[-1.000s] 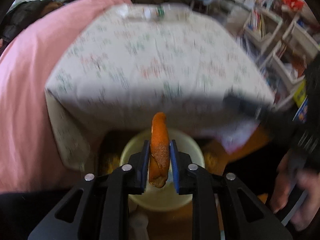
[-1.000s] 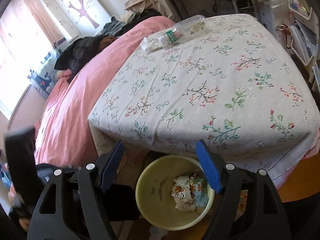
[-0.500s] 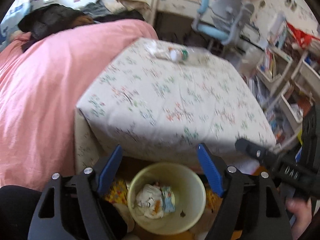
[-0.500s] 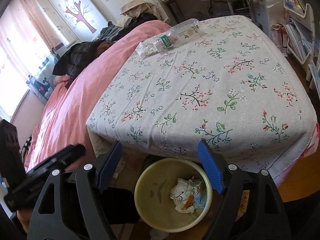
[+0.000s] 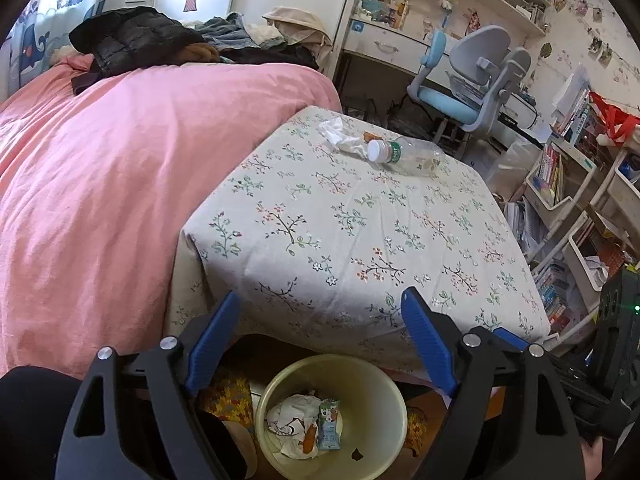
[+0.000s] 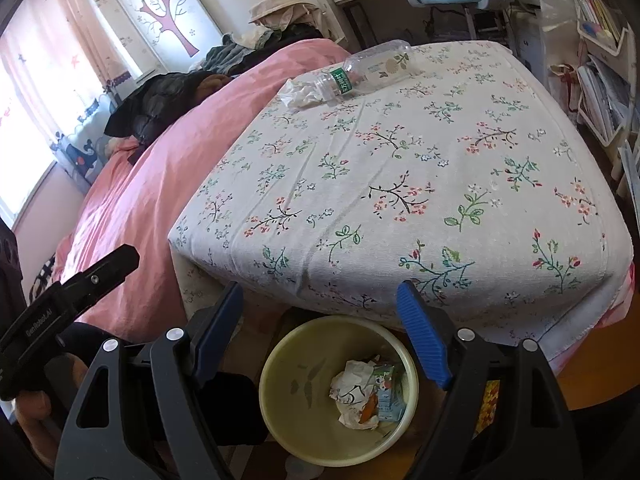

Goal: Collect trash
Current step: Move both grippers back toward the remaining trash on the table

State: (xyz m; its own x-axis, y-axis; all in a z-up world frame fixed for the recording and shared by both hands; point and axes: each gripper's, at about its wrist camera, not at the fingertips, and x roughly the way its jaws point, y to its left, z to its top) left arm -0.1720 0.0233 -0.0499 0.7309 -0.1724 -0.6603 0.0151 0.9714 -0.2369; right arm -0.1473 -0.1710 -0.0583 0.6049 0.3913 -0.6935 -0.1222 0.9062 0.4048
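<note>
Tongs are seen spread wide in both views, and nothing is held by either pair. Just below and between the blue pads of the left gripper (image 5: pixel 320 344) a pale yellow bin (image 5: pixel 332 412) is found on the floor, with crumpled paper (image 5: pixel 292 416), a small carton (image 5: pixel 329 424) and a strip of orange peel (image 5: pixel 307 442) lying inside it. The same bin (image 6: pixel 304 384) is framed between the parted fingers of the right gripper (image 6: pixel 320 340), directly beneath them, with the paper (image 6: pixel 352 392), the carton (image 6: pixel 387 392) and the peel (image 6: pixel 368 410) gathered toward its right wall. Ahead of both pairs of tongs a table under a flowered cloth (image 5: pixel 360 220) is spread, its near edge overhanging the bin. At the far end of that cloth, well apart from the fingertips, a clear plastic bottle (image 5: pixel 408 156) is laid on its side, with a crumpled tissue (image 5: pixel 340 136) touching its capped end; a small brown scrap (image 5: pixel 370 135) is seen just beyond them. From the right tongs the bottle (image 6: pixel 368 70) and the tissue (image 6: pixel 300 94) are seen far ahead and slightly left. A pink bed cover (image 5: pixel 100 180) is spread to the left of the table.
</note>
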